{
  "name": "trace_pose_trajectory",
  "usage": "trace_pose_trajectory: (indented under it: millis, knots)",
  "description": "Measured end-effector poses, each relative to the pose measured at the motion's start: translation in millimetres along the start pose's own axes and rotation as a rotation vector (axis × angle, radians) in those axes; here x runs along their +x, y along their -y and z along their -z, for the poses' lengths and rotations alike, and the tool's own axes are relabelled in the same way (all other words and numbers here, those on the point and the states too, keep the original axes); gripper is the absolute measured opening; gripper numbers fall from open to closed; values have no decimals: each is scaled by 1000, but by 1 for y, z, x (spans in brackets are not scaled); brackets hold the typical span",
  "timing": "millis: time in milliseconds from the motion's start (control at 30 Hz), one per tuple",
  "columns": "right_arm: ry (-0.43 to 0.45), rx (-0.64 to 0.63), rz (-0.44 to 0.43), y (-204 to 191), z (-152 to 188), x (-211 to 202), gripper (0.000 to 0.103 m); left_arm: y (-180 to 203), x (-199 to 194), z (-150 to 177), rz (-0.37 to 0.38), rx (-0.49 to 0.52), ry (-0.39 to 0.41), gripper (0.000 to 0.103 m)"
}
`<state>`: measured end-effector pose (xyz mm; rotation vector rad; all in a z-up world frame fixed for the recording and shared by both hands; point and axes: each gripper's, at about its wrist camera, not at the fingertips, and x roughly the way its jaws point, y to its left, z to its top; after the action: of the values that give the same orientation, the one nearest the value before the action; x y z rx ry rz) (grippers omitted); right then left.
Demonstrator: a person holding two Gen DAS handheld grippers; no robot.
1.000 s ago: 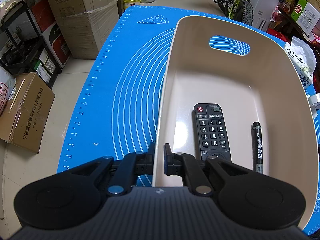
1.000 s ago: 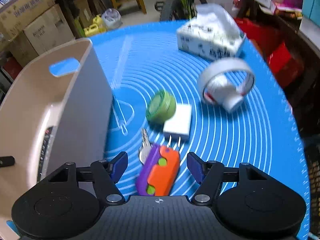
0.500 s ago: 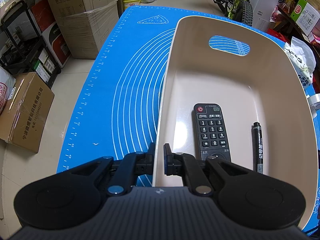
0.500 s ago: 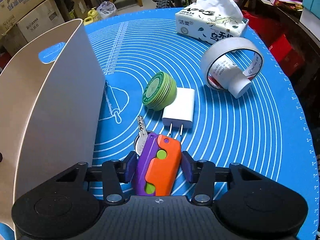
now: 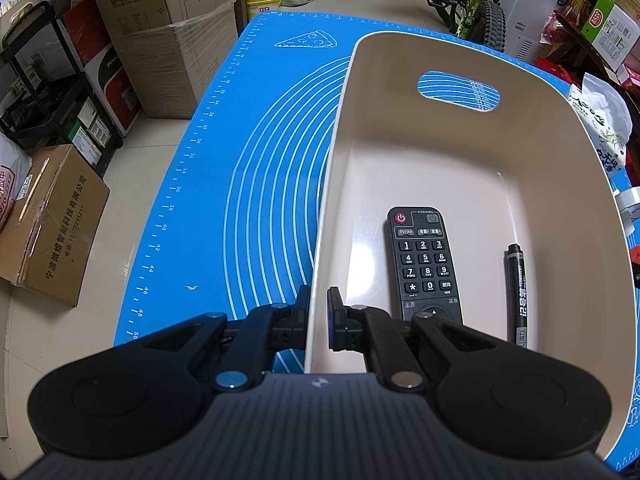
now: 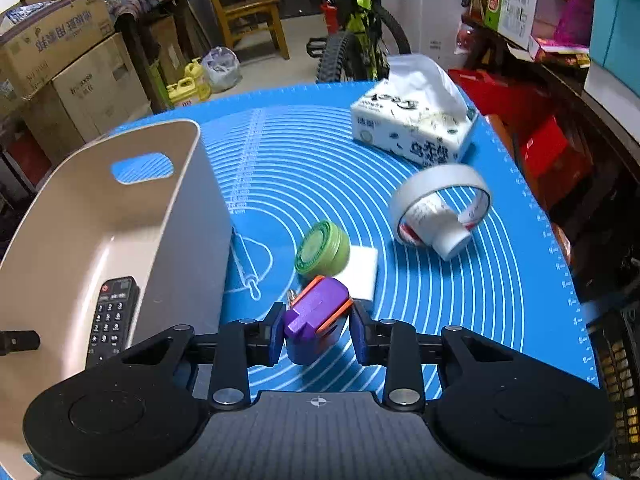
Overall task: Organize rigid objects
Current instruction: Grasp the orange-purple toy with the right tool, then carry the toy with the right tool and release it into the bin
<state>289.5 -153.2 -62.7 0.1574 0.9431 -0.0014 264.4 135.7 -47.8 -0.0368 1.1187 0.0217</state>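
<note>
My left gripper (image 5: 318,320) is shut on the near-left rim of the beige bin (image 5: 520,160). In the bin lie a black remote (image 5: 424,264) and a black marker (image 5: 518,292). My right gripper (image 6: 318,334) is shut on the purple-and-orange toy (image 6: 314,320) and holds it lifted above the blue mat (image 6: 480,280), to the right of the bin (image 6: 120,208). A key (image 6: 291,296) peeks out behind the toy. A green round tin (image 6: 322,250) and a white charger (image 6: 364,270) lie on the mat just beyond. The remote also shows in the right wrist view (image 6: 112,316).
A tape roll (image 6: 440,208) and a tissue pack (image 6: 416,128) lie farther right on the mat. Cardboard boxes (image 5: 52,216) stand on the floor to the left. A bicycle (image 6: 356,44) and a chair (image 6: 248,16) stand beyond the table.
My right gripper closed on the purple-and-orange toy and lifted it off the mat, tilting it up. The left gripper and the bin have not moved.
</note>
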Motion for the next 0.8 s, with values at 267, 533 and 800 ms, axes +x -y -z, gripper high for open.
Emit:
trace_pose_trajectory:
  millis: [267,533,800]
  knots:
    - [49,9,-7,0,-2,-10,41,0,0,0,1,-1,0,9]
    - [196,-16,-61,-16,-18,-51,41,0,0,0,-1,0,0,9]
    - [330,-75,-154,-51,-32,-88,41,0,0,0,-3,3,1,9]
